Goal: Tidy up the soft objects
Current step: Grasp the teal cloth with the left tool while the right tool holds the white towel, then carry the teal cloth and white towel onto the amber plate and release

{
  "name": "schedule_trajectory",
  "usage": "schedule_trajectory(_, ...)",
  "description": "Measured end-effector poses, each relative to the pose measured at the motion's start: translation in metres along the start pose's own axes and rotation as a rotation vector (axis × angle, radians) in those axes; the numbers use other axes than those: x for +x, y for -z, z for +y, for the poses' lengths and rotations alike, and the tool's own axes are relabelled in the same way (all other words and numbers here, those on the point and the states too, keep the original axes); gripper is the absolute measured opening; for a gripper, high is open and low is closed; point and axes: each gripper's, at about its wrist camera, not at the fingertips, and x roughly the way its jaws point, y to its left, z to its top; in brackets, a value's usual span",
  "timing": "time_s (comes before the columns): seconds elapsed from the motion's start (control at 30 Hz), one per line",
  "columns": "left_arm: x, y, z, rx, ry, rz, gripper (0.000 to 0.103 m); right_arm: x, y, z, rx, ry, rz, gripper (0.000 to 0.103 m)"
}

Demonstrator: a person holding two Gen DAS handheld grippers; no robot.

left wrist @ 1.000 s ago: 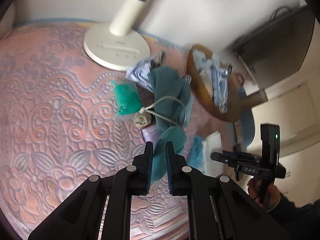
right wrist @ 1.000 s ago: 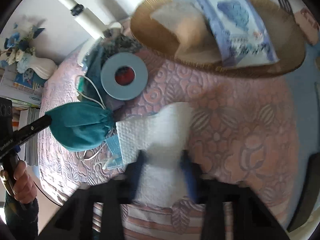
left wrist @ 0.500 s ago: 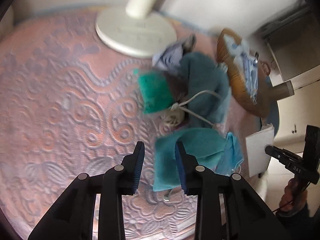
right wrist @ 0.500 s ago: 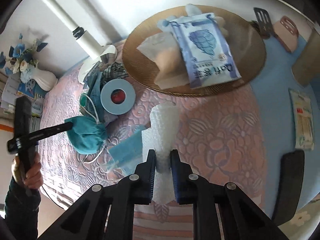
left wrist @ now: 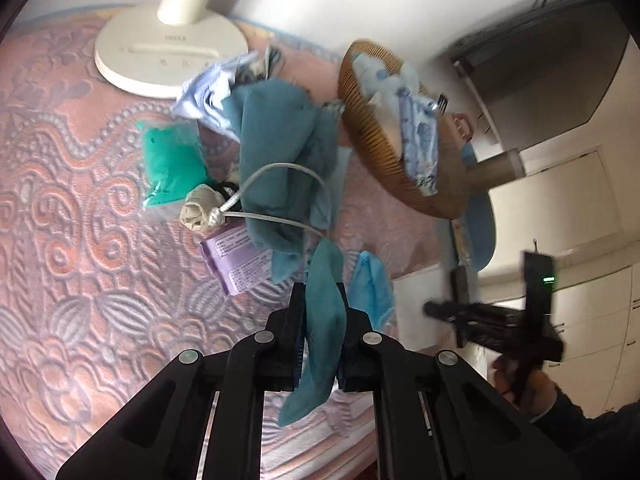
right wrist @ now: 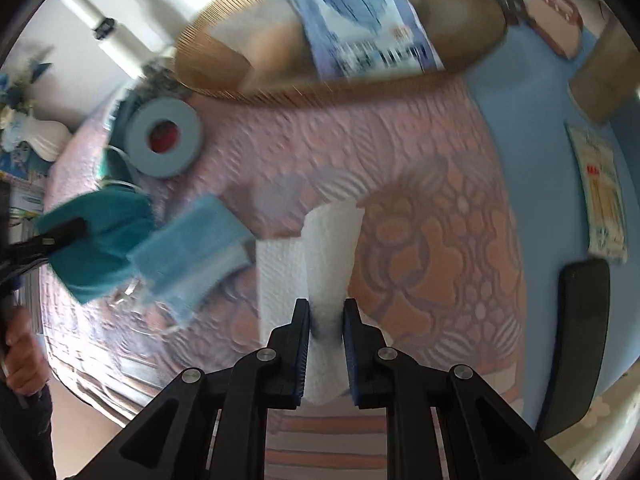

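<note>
My left gripper (left wrist: pixel 320 292) is shut on a teal cloth (left wrist: pixel 324 320), which hangs between its pads above the pink quilt (left wrist: pixel 80 240). The right wrist view shows that same cloth (right wrist: pixel 100 240) at the left. My right gripper (right wrist: pixel 326 308) pinches a folded white paper towel (right wrist: pixel 328 248), and its jaws are opening slightly. Beside the towel lies a light blue face mask (right wrist: pixel 188 248). A wicker basket (right wrist: pixel 224 68) at the top holds a blue printed packet (right wrist: pixel 360 28) and pale soft items.
A pile of teal fabric with a white cord (left wrist: pixel 280 152), a green packet (left wrist: pixel 170 160), a purple pack (left wrist: pixel 236 260) and a lamp base (left wrist: pixel 168 52) crowd the quilt. A blue tape roll (right wrist: pixel 164 136) lies near the basket. A black chair back (right wrist: pixel 580 340) stands at the right.
The left jaws opened around the teal cloth, then shut on it and raised it. The right gripper, still holding the paper towel, came lower over the quilt.
</note>
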Motion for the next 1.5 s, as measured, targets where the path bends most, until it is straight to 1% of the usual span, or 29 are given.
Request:
schedule_trajectory(0.1, -0.022, 0.005, 0.005, -0.032, 0.013, -0.048, 0.008, 0.010, 0.001, -0.006, 0.026, -0.020, 0.018, 0.030)
schedule_trajectory(0.17, -0.039, 0.005, 0.008, -0.049, 0.024, -0.073, 0.008, 0.013, 0.001, -0.010, 0.037, -0.029, 0.018, 0.052)
schedule_trajectory(0.23, -0.053, 0.007, 0.007, -0.057, 0.028, -0.101, 0.008, 0.015, 0.000, -0.011, 0.043, -0.037, 0.012, 0.054)
schedule_trajectory(0.33, -0.069, 0.009, 0.007, -0.057, 0.022, -0.115, 0.008, 0.018, -0.001, -0.008, 0.025, -0.021, 0.007, 0.054)
schedule_trajectory(0.37, -0.072, 0.010, 0.007, -0.058, 0.020, -0.120, 0.008, 0.018, -0.002, -0.006, 0.014, -0.010, 0.003, 0.051)
schedule_trajectory(0.4, -0.073, 0.010, 0.005, -0.058, 0.025, -0.125, 0.008, 0.016, -0.002, -0.003, 0.000, -0.003, -0.003, 0.045)
schedule_trajectory(0.43, -0.075, 0.010, 0.004, -0.057, 0.029, -0.127, 0.008, 0.018, -0.005, -0.001, -0.011, -0.005, -0.007, 0.031)
schedule_trajectory(0.47, -0.076, 0.011, 0.002, -0.056, 0.037, -0.130, 0.008, 0.017, -0.006, 0.003, -0.019, -0.009, -0.009, 0.023)
schedule_trajectory(0.53, -0.081, 0.012, -0.002, -0.052, 0.059, -0.139, 0.008, 0.009, -0.006, 0.010, -0.031, -0.004, -0.027, 0.017)
schedule_trajectory(0.63, -0.084, 0.008, -0.016, -0.036, 0.078, -0.159, 0.008, -0.011, -0.011, 0.013, -0.040, -0.009, -0.074, 0.017)
schedule_trajectory(0.8, -0.095, -0.004, -0.037, -0.014, 0.116, -0.203, 0.008, -0.055, -0.024, 0.017, -0.051, -0.025, -0.181, 0.017)
schedule_trajectory(0.87, -0.101, -0.012, -0.049, 0.011, 0.128, -0.226, 0.008, -0.073, -0.029, 0.020, -0.059, -0.029, -0.223, 0.017)
schedule_trajectory(1.0, -0.107, -0.030, -0.077, 0.077, 0.149, -0.261, 0.008, -0.109, -0.033, 0.022, -0.079, -0.037, -0.310, 0.017)
schedule_trajectory(1.1, -0.107, -0.050, -0.108, 0.159, 0.166, -0.276, 0.008, -0.145, -0.043, 0.017, -0.086, -0.043, -0.368, 0.017)
schedule_trajectory(1.2, -0.105, -0.071, -0.138, 0.233, 0.185, -0.294, 0.008, -0.166, -0.054, 0.011, -0.081, -0.046, -0.427, 0.017)
schedule_trajectory(1.3, -0.091, -0.096, -0.168, 0.318, 0.160, -0.308, 0.008, -0.182, -0.071, 0.003, -0.075, -0.041, -0.478, 0.017)
schedule_trajectory(1.37, -0.071, -0.114, -0.186, 0.365, 0.132, -0.301, 0.008, -0.187, -0.085, -0.004, -0.067, -0.032, -0.500, 0.017)
schedule_trajectory(1.43, -0.046, -0.127, -0.194, 0.372, 0.135, -0.281, 0.008, -0.189, -0.101, -0.011, -0.052, -0.048, -0.515, 0.017)
schedule_trajectory(1.5, -0.021, -0.137, -0.199, 0.381, 0.091, -0.270, 0.010, -0.185, -0.115, -0.015, -0.052, -0.062, -0.520, 0.017)
